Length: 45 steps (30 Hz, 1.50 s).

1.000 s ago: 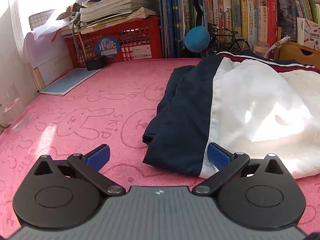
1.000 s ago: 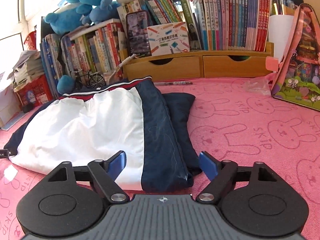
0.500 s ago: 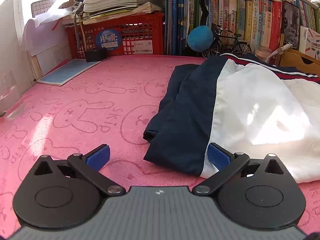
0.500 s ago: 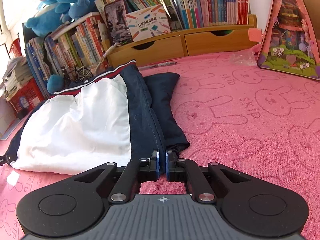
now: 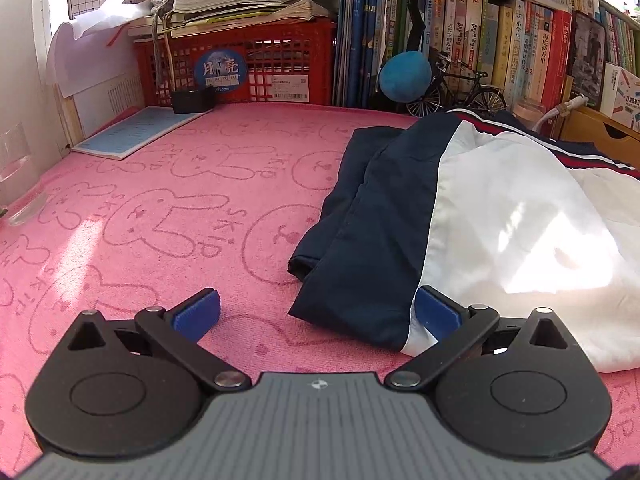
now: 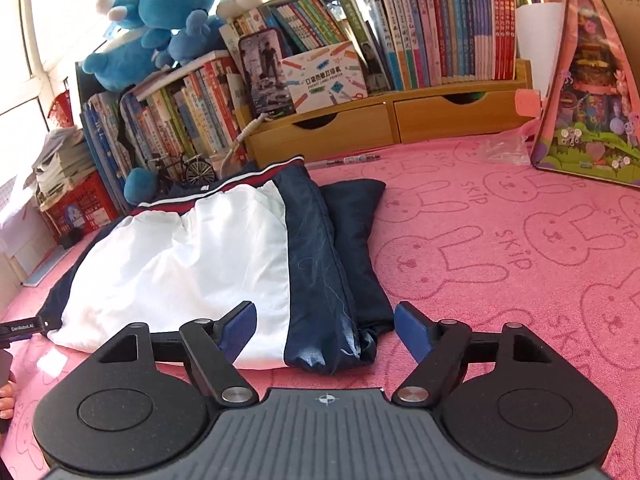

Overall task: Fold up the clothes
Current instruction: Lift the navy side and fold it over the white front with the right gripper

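Observation:
A navy and white jacket [image 5: 500, 208] lies folded flat on the pink rabbit-print cloth [image 5: 160, 208], sleeves tucked along its sides. My left gripper [image 5: 316, 308] is open at the jacket's near left corner; its right pad [image 5: 434, 312] rests beside the white hem and nothing is gripped. In the right wrist view the jacket [image 6: 180, 264] fills the left middle. My right gripper [image 6: 326, 326] is opening; the near navy corner [image 6: 328, 344] lies between its blue pads, which do not press on it.
A red crate [image 5: 256, 68] with stacked papers, rows of books [image 6: 420, 40], wooden drawers [image 6: 380, 124], a model bicycle [image 5: 452, 88] and blue plush toys [image 6: 152, 28] line the back. A pink toy box [image 6: 588, 120] stands at right. A blue notebook [image 5: 136, 132] lies far left.
The right gripper went from half open to shut at the jacket's near navy corner, and now stands wide open again. The left gripper stayed open and in place.

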{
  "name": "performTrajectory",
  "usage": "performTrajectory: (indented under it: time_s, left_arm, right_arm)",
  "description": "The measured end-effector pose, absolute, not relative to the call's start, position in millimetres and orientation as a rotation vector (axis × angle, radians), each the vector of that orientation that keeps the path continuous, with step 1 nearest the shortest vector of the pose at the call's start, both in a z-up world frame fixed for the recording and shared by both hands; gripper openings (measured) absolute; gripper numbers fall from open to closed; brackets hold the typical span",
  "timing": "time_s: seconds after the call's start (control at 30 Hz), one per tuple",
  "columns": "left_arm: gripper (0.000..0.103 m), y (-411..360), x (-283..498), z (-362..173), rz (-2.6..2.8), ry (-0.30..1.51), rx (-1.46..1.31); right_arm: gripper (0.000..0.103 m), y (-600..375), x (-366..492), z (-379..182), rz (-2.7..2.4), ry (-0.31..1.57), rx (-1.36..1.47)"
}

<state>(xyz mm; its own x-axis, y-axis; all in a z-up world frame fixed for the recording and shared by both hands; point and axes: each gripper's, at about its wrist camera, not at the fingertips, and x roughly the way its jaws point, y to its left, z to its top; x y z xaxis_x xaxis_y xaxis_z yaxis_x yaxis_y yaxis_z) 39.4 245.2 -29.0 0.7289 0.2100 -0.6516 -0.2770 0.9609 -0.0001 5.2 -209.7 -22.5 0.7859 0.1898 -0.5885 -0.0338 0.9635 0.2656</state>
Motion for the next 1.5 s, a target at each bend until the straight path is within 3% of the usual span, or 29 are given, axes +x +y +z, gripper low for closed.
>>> performTrajectory:
  time_s: [0.03, 0.07, 0.23, 0.4, 0.47, 0.63, 0.87, 1.03, 1.27, 1.33, 1.4, 1.43, 1.5]
  left_arm:
    - [0.103, 245, 39, -29, 0.269, 0.705, -0.099]
    - [0.103, 245, 39, -29, 0.27, 0.705, -0.098]
    - [0.103, 247, 39, -29, 0.271, 0.702, -0.112]
    - [0.103, 236, 22, -21, 0.287, 0.665, -0.067]
    - [0.103, 220, 8, -11, 0.263, 0.61, -0.044]
    - [0.103, 156, -4, 24, 0.111, 0.525, 0.023]
    - [0.103, 86, 26, -7, 0.065, 0.619, 0.158]
    - [0.103, 88, 27, -18, 0.084, 0.647, 0.168]
    - [0.103, 99, 28, -18, 0.053, 0.678, 0.08]
    - [0.103, 104, 29, -18, 0.041, 0.689, 0.048]
    - [0.103, 110, 31, -19, 0.026, 0.702, 0.008]
    - [0.103, 113, 32, -19, 0.017, 0.707, -0.009]
    - [0.103, 114, 31, -18, 0.006, 0.708, -0.005]
  right_arm:
    - [0.048, -206, 11, -26, 0.11, 0.678, 0.247]
    - [0.005, -202, 17, -30, 0.098, 0.699, 0.246]
    - [0.005, -216, 5, -28, 0.042, 0.66, 0.285]
    - [0.015, -266, -18, -35, 0.032, 0.682, 0.577]
    - [0.039, -269, -29, -39, 0.055, 0.684, 0.634]
    - [0.066, -251, -29, -36, 0.091, 0.672, 0.636]
    - [0.068, -217, -23, -35, 0.157, 0.682, 0.624]
    - [0.068, -217, -16, -40, 0.143, 0.645, 0.688]
    - [0.077, -222, 19, -48, 0.131, 0.588, 0.808]
    - [0.075, -218, 27, -49, 0.121, 0.599, 0.795]
    - [0.04, -214, 34, -50, 0.103, 0.627, 0.785]
    - [0.016, -214, 36, -53, 0.089, 0.651, 0.799]
    - [0.015, -215, 35, -59, 0.07, 0.644, 0.855]
